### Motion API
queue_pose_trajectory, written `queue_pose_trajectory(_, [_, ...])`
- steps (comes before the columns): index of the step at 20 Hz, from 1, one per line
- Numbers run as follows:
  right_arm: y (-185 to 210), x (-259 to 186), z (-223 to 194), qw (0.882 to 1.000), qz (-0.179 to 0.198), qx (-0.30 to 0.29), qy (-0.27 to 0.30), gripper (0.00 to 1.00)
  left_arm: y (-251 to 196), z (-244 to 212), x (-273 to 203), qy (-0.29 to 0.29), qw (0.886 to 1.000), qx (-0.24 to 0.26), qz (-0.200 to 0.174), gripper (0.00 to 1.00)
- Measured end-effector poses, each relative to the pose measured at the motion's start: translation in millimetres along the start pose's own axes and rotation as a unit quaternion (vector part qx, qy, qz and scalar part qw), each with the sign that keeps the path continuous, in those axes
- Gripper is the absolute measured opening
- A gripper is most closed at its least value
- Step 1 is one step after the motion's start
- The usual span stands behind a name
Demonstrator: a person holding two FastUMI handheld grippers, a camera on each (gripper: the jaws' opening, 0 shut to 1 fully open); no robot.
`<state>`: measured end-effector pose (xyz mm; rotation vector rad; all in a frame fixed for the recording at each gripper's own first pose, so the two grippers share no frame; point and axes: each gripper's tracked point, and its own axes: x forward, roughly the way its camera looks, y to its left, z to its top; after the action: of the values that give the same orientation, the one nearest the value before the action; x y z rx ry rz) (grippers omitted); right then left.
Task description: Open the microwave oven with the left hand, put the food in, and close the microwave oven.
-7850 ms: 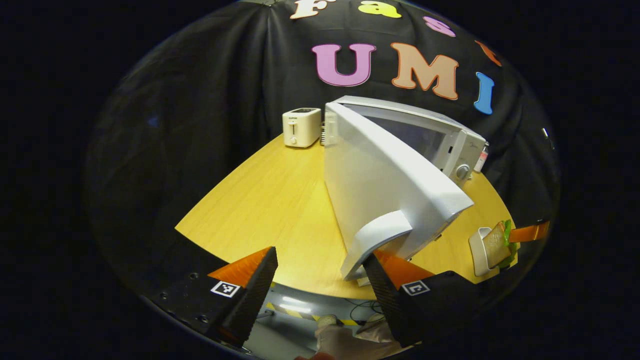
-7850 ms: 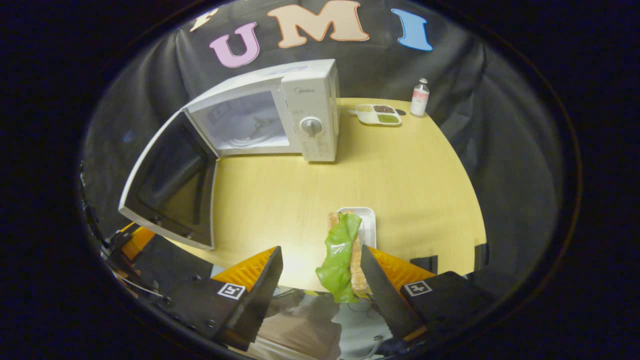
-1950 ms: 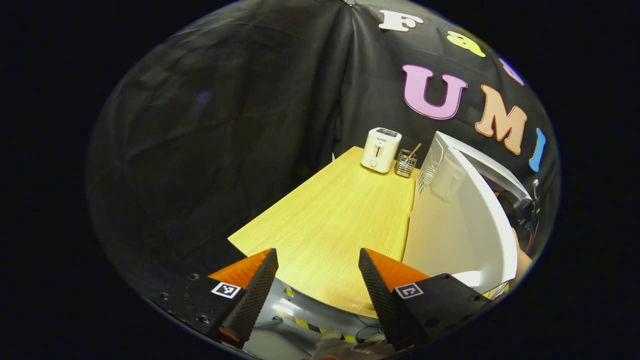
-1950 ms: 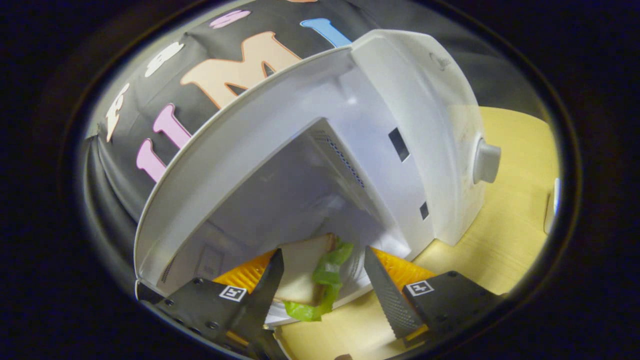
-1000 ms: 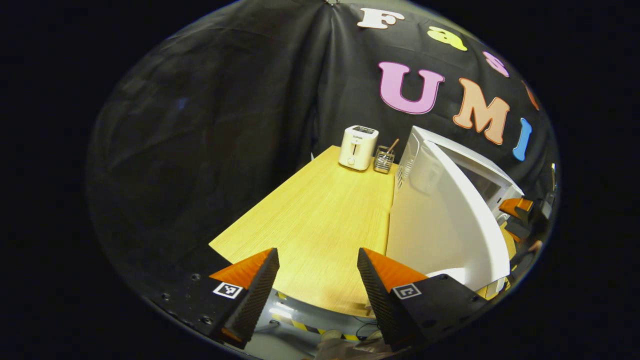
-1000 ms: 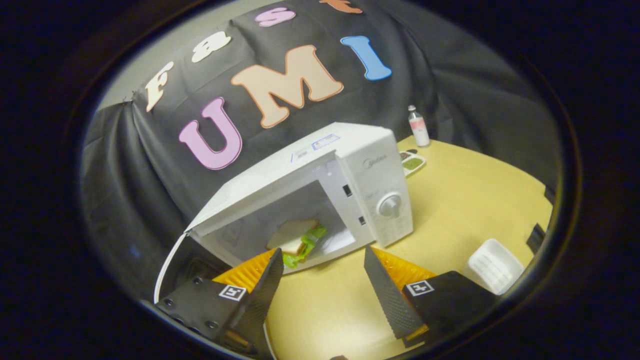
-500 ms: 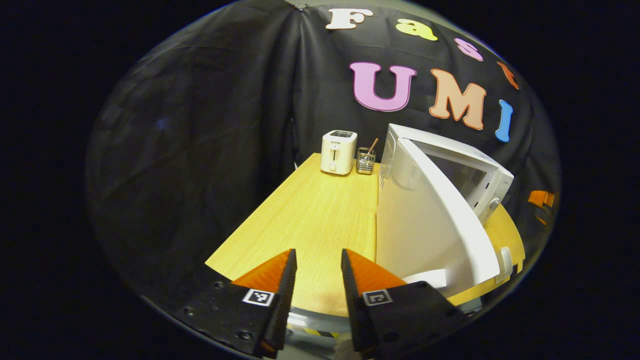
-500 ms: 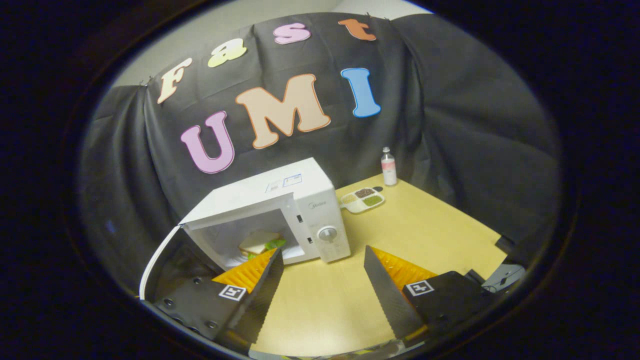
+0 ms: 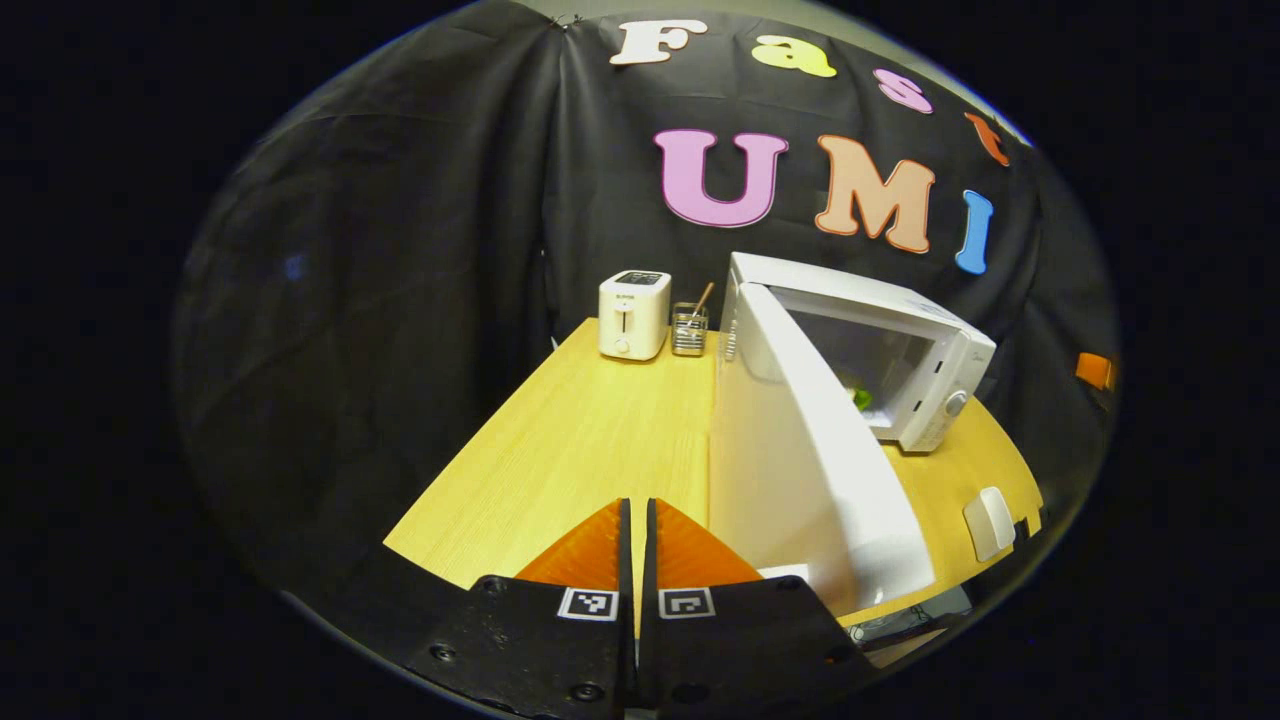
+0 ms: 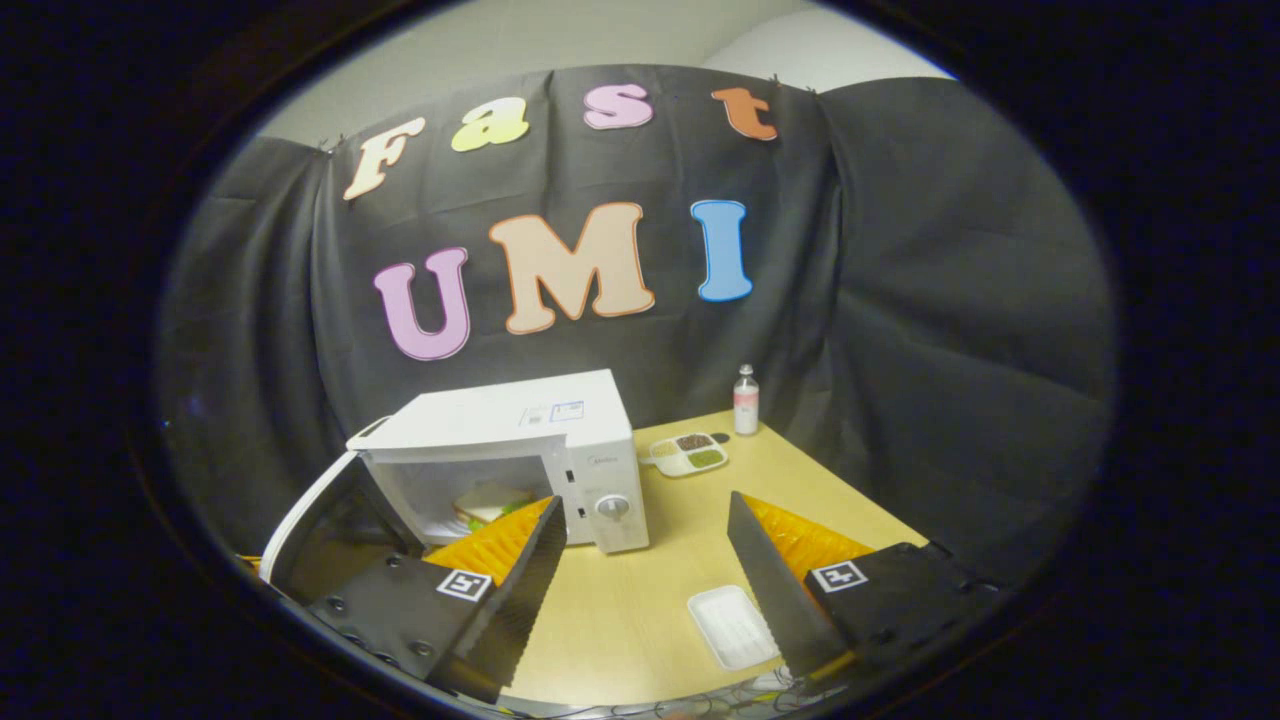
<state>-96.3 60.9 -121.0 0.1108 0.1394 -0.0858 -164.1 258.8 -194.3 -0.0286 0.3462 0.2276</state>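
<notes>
The white microwave [image 10: 560,440] stands on the yellow table [image 10: 640,600] with its door [image 10: 320,530] swung wide open to the left. A sandwich with green lettuce [image 10: 488,505] lies inside the cavity. My right gripper [image 10: 645,520] hangs back from the oven above the table, open and holding nothing. In the left gripper view the microwave [image 9: 900,330] sits right of centre, its door [image 9: 800,470] edge-on toward me, and a bit of green lettuce [image 9: 860,398] shows inside. My left gripper [image 9: 636,535] is shut with nothing between its fingers, just left of the door's near edge.
An empty white tray [image 10: 733,625] lies near the table's front edge, also seen as the tray [image 9: 988,522]. A compartment dish [image 10: 685,455] and a small bottle [image 10: 745,400] stand right of the oven. A toaster [image 9: 633,313] and a utensil holder [image 9: 688,328] stand at its left.
My right gripper let go of the sandwich inside the oven and drew back and up, still open. My left gripper's fingers went from wide open to shut while swinging toward the door.
</notes>
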Motion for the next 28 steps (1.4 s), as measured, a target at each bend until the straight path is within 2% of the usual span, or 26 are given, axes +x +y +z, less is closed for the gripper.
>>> queue_pose_trajectory(6, [-15,-3,10,1.0,0.001,0.019,-0.006,0.91,-25,5,0,-0.001,1.0,0.017,-0.018,0.01])
queue_pose_trajectory(7, [-20,-2,12,1.0,0.0,0.018,-0.009,0.99,-29,5,-1,0.002,1.0,0.018,-0.019,0.0])
queue_pose_trajectory(8, [-24,-1,12,1.0,-0.003,0.015,-0.01,0.91,-34,6,-1,0.003,1.0,0.018,-0.018,0.0])
queue_pose_trajectory(16, [-59,14,1,1.0,-0.005,0.019,0.009,0.92,-92,2,5,0.02,0.999,0.005,-0.035,0.0])
queue_pose_trajectory(21, [-86,24,-8,0.999,-0.009,0.03,0.02,0.91,-137,11,14,0.016,0.999,0.014,-0.043,0.0])
queue_pose_trajectory(22, [-89,28,-11,0.999,-0.008,0.029,0.022,1.0,-146,11,15,0.015,0.999,0.016,-0.043,0.01])
queue_pose_trajectory(23, [-93,29,-14,0.999,-0.007,0.029,0.026,0.91,-154,12,17,0.015,0.999,0.018,-0.044,0.0])
queue_pose_trajectory(28, [-112,40,-21,0.999,-0.005,0.031,0.028,0.91,-198,19,26,0.011,0.998,0.021,-0.061,0.0])
